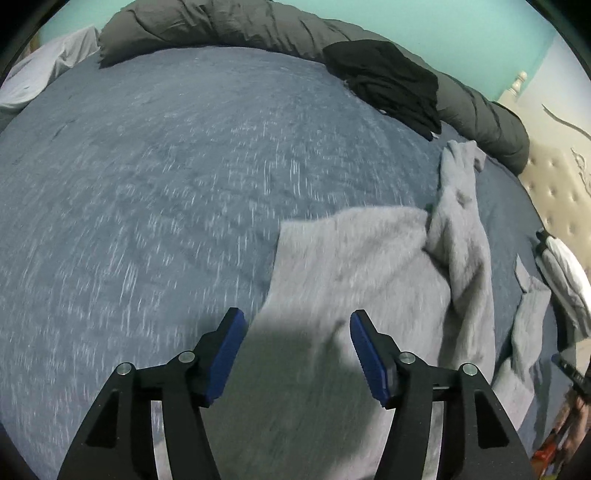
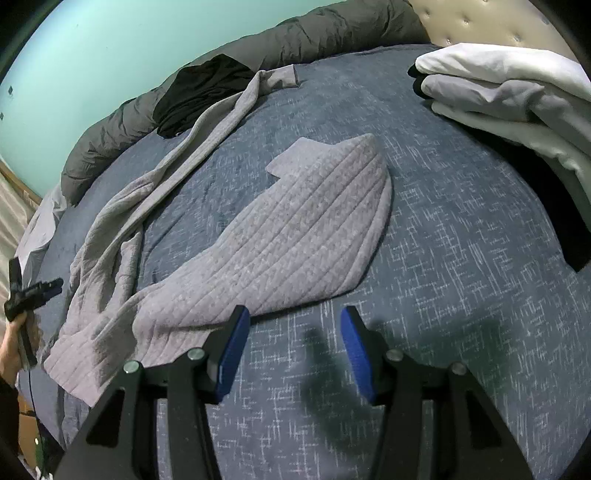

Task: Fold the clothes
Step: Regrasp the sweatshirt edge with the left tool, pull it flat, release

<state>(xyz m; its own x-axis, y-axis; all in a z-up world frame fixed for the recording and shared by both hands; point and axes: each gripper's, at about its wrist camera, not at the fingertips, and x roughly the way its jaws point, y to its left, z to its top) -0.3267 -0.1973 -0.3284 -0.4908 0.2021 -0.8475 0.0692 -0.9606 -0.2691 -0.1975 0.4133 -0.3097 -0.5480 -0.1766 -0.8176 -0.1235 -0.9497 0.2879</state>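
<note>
Clothes first, though the biggest thing I see is the bed (image 2: 461, 258), its blue-grey cover flecked with pale threads and filling both of my views. Along its far edge runs a long rolled dark grey comforter (image 1: 229, 26), set against a teal wall (image 2: 92, 48), with a padded beige headboard (image 1: 557, 192) at one end. Next in size is the grey sweater (image 2: 303, 229), the piece I am working on — it lies spread out but rumpled on the cover, ribbed body flat in the middle of my right view, one long sleeve (image 2: 207, 144) trailing away toward the comforter, the hem bunched near the bed's edge. From the left wrist camera the same sweater (image 1: 351, 266) sits just ahead and to the right, blurred by motion. A stack of folded white and pale grey clothes (image 2: 509, 92) rests near the headboard, well apart from the sweater. A crumpled black garment (image 1: 388, 81) lies against the comforter. A pale pillow (image 1: 40, 74) sits at the far corner. My left gripper (image 1: 295, 325) hangs over the sweater with its blue-padded jaws spread wide and nothing between them. My right gripper (image 2: 291, 321) is likewise spread and empty, over bare cover just beside the sweater's edge. Smallest of all — at the left rim of the right view, a hand (image 2: 14, 350) grips the handle of the left tool.
</note>
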